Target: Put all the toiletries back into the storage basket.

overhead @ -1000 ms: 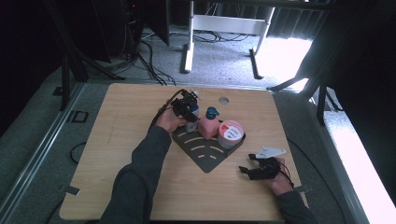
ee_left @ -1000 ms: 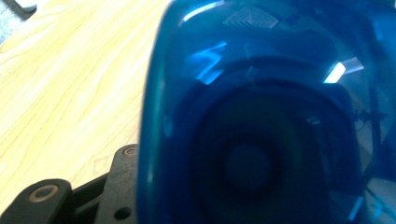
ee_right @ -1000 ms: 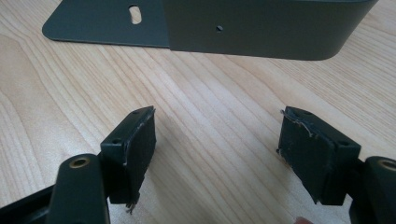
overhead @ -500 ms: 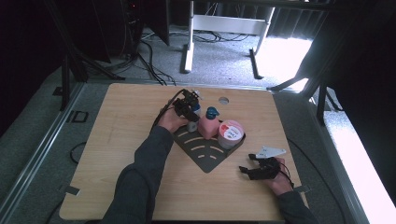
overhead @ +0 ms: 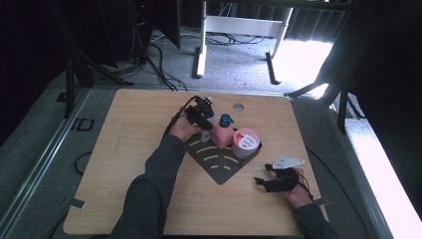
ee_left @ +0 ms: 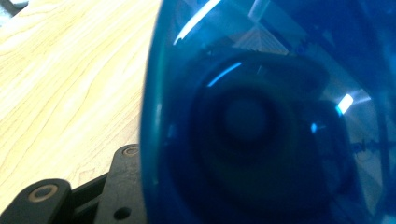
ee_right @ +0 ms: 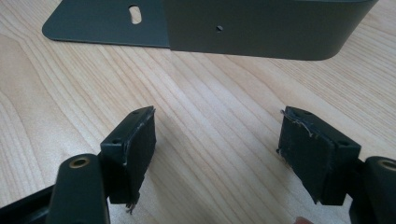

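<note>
My left gripper [overhead: 201, 115] is clamped on the blue translucent object [ee_left: 271, 116] at the far corner of the dark rack [overhead: 219, 164] mid-table, while my right gripper [ee_right: 217, 154] rests jaws apart near the table's [overhead: 124, 149] near right corner.

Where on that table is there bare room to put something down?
The table's whole left side, beyond the sleeve, is bare wood, as is the near strip between sleeve and right tool. It is crowded mid-table: the dark rack holds a pink bottle and a tub, with the left tool there.
</note>
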A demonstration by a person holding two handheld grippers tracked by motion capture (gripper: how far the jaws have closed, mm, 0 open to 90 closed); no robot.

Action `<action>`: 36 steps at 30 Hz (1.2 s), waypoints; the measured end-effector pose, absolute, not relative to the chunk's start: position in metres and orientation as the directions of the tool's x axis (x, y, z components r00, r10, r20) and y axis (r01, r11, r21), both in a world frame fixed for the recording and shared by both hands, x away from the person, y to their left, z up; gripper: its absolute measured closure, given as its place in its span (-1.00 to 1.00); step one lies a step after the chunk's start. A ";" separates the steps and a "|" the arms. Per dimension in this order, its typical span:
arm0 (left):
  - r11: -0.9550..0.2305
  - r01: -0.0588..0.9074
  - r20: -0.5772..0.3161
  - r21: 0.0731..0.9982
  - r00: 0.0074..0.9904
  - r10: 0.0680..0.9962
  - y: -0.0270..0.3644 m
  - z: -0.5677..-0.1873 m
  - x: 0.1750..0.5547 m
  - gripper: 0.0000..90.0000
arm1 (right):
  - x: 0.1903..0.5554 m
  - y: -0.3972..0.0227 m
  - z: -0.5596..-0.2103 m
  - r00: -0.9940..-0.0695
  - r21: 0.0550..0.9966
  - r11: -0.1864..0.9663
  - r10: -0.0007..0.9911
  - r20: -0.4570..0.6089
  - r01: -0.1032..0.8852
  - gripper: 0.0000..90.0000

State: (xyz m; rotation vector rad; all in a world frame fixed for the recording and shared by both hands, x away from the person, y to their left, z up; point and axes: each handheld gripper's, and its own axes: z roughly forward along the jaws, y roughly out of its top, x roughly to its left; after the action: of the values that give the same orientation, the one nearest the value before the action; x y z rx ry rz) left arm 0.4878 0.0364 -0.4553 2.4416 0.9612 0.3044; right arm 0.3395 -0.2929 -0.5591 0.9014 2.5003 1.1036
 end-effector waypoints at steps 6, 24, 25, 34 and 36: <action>-0.612 0.585 0.006 0.532 0.720 0.694 0.038 -0.457 0.490 0.21 | 0.339 -0.293 -0.559 -0.772 0.736 0.518 0.635 0.010 0.436 -0.40; -0.588 0.604 -0.024 0.538 0.708 0.706 0.045 -0.450 0.486 -0.16 | 0.339 -0.293 -0.559 -0.773 0.736 0.518 0.635 0.009 0.435 -0.40; -0.586 0.606 -0.029 0.538 0.708 0.706 0.046 -0.449 0.486 -0.16 | 0.340 -0.293 -0.559 -0.773 0.736 0.518 0.635 0.010 0.435 -0.40; -0.590 0.617 -0.028 0.520 0.703 0.710 0.053 -0.444 0.481 -0.17 | 0.340 -0.293 -0.559 -0.773 0.736 0.518 0.635 0.011 0.436 -0.40; -0.595 0.614 -0.026 0.519 0.707 0.707 0.055 -0.444 0.479 -0.17 | 0.339 -0.293 -0.559 -0.772 0.736 0.518 0.635 0.011 0.436 -0.40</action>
State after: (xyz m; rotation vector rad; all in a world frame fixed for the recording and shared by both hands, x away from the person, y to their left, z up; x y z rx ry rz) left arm 0.4787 0.0545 -0.4437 2.4141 1.0098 0.2480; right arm 0.3395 -0.2929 -0.5591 0.9027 2.5007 1.1038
